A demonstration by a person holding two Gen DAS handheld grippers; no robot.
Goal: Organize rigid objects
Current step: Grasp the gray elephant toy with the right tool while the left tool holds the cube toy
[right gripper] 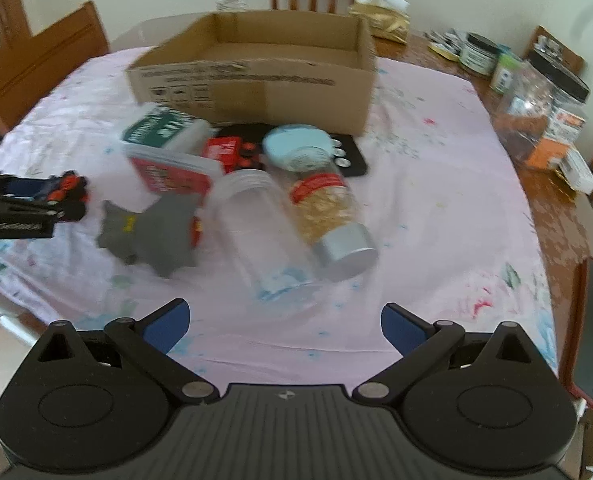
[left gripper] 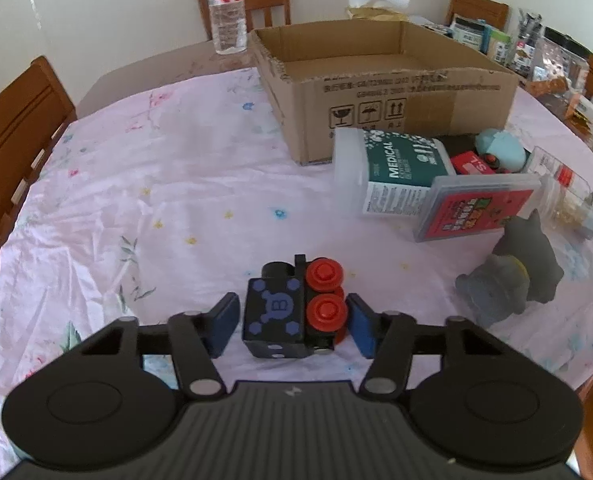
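Observation:
A black toy train (left gripper: 280,312) with red wheels and a blue "B" mark lies on the pink tablecloth between the blue pads of my left gripper (left gripper: 292,324). Both pads press its sides, so the gripper is shut on it. From the right wrist view, the left gripper (right gripper: 62,196) with the toy sits at the far left. My right gripper (right gripper: 284,328) stands open above bare cloth, nothing between its fingers. An open cardboard box (left gripper: 376,80) (right gripper: 256,80) stands at the back of the table.
A pile lies in front of the box: a medical-label container (left gripper: 392,168), red card case (left gripper: 476,208), grey figure (right gripper: 148,232), clear jar (right gripper: 256,224), silver-lidded jar (right gripper: 328,208), pale blue round thing (right gripper: 296,148). A water bottle (left gripper: 226,12), chairs and a phone (right gripper: 592,332) ring the table.

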